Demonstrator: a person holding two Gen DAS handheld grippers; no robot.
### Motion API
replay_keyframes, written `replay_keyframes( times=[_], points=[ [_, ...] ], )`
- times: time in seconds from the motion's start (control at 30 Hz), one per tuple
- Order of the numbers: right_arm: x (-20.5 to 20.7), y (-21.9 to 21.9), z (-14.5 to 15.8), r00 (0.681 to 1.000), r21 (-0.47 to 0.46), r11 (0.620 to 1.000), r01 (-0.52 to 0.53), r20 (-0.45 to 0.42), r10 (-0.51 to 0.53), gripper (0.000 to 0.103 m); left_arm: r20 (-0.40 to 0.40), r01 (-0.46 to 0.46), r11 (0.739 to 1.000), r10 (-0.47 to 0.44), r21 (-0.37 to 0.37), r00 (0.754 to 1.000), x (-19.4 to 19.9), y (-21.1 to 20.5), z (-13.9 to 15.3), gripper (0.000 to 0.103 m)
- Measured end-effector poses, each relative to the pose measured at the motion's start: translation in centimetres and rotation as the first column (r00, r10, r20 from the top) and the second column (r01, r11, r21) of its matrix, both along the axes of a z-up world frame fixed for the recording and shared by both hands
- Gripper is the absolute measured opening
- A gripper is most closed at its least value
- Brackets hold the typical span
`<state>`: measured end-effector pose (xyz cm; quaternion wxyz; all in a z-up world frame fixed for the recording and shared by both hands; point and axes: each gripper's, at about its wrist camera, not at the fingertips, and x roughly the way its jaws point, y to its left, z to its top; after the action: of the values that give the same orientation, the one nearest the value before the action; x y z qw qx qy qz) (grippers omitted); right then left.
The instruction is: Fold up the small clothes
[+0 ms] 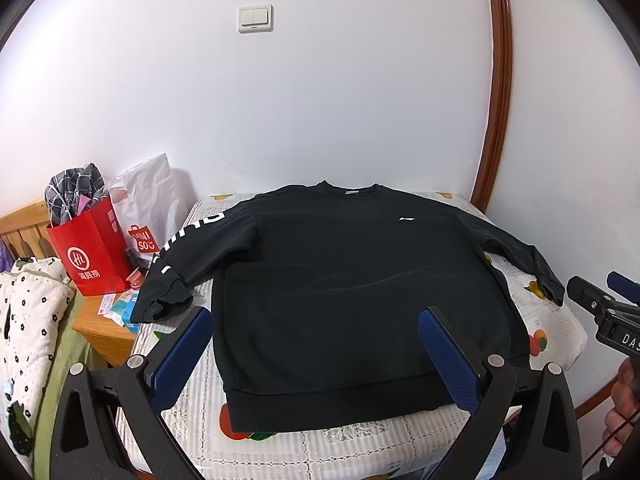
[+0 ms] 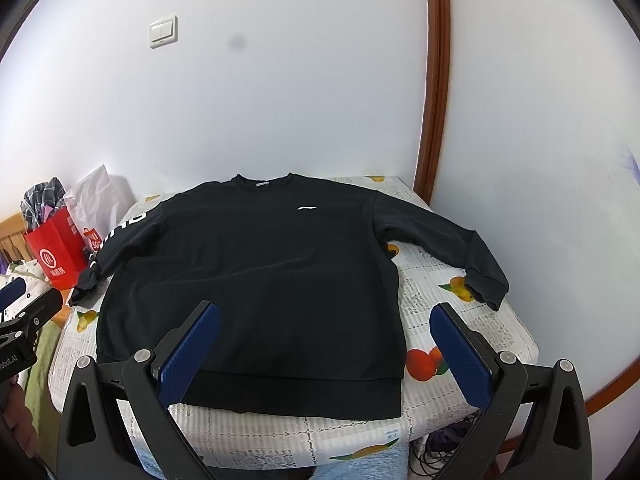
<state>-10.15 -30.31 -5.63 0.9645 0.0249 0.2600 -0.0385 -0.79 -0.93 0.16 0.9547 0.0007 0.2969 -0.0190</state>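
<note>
A black sweatshirt (image 1: 344, 280) (image 2: 256, 276) lies flat and face up on a small table with a fruit-print cloth (image 1: 560, 328) (image 2: 448, 280). Its collar is at the far side and both sleeves are spread outward. The left sleeve, with white lettering (image 1: 188, 236), hangs over the table's left edge. My left gripper (image 1: 316, 320) is open above the hem (image 1: 340, 404), nothing between its blue pads (image 1: 452, 360). My right gripper (image 2: 324, 316) is open too, over the hem's right part. Each gripper shows at the edge of the other's view: the right (image 1: 600, 304), the left (image 2: 24, 320).
A red paper bag (image 1: 94, 248) and a white shopping bag (image 1: 150, 208) stand on a wooden nightstand (image 1: 104, 328) left of the table. A spotted quilt (image 1: 28, 340) lies at far left. White walls and a wooden door frame (image 1: 496, 92) stand close behind. Cables (image 2: 444, 444) hang below the table's right corner.
</note>
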Motion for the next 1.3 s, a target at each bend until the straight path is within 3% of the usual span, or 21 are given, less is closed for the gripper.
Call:
replay_keyframes(
  times=[1.3],
  points=[
    [0.5, 0.9, -0.2, 1.0, -0.009, 1.0, -0.001, 0.009, 0.001, 0.103, -0.019, 0.006, 1.0, -0.006, -0.03, 1.0, 1.0, 1.4, 0.0, 0.103]
  ],
)
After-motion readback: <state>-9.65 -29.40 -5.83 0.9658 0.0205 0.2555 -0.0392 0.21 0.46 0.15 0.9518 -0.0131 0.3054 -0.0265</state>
